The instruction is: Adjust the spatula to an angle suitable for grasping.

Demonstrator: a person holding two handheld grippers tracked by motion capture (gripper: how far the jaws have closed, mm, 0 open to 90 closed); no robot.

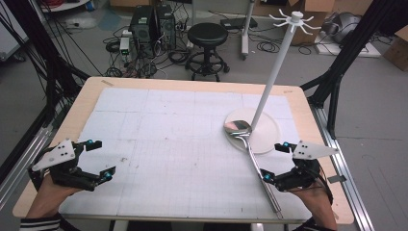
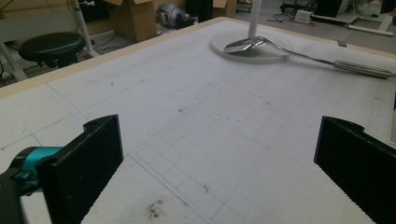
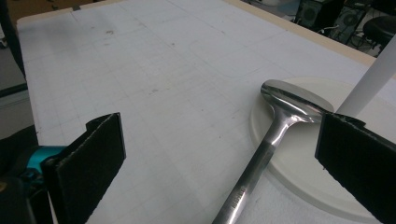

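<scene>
A long metal spoon (image 1: 250,149) lies on the white grid mat, its bowl resting on the round base (image 1: 272,130) of a white stand. The stand's pole (image 1: 272,82) rises to a ring of hooks (image 1: 294,19). My right gripper (image 1: 274,161) is open at the front right, one jaw on each side of the spoon's handle. In the right gripper view the spoon (image 3: 280,100) runs up between my open right gripper's (image 3: 219,156) jaws onto the base (image 3: 299,163). My left gripper (image 1: 102,159) is open and empty at the front left. Its own view has the spoon (image 2: 247,44) far ahead of it (image 2: 217,158).
The wooden table edge (image 1: 72,115) frames the mat. Behind the table stand a black stool (image 1: 207,36), computer towers (image 1: 151,24) and floor cables. Black frame legs (image 1: 337,72) stand off the right side.
</scene>
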